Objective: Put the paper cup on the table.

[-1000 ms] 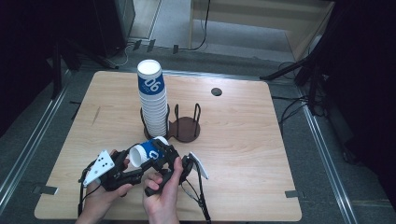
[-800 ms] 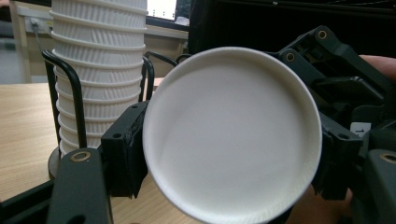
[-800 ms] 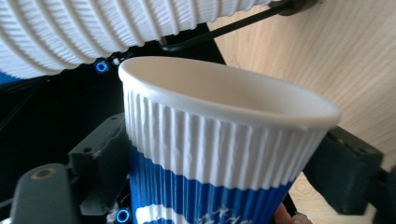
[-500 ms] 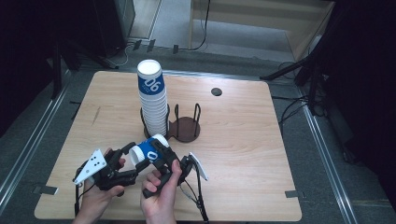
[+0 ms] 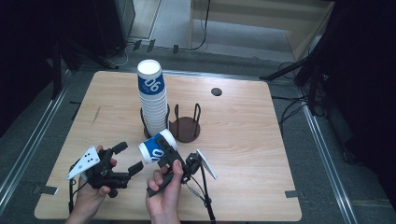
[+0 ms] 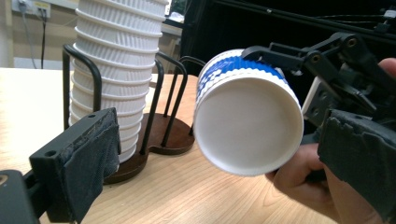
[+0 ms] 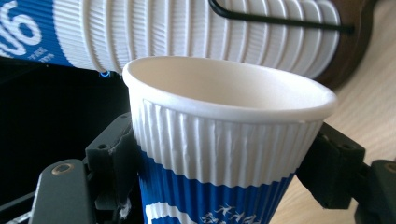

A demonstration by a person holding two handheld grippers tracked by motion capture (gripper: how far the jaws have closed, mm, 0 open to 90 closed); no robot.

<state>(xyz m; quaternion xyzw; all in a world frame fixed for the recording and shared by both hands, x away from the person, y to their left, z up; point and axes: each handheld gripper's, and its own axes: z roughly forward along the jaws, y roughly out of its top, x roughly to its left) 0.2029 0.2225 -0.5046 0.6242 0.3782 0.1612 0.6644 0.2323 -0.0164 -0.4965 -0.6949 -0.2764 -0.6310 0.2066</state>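
Your left gripper has just spread its jaws wide, nothing between them; your right gripper clamps a cup.

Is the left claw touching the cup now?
Apart. In the high view the left claw stands open with bare table between it and the cup, which the right claw grips. The left claw's jaws have just been opening.

Black two-jaw grippers with dark padded fingers, grey three-cornered plates, trailing black cables.
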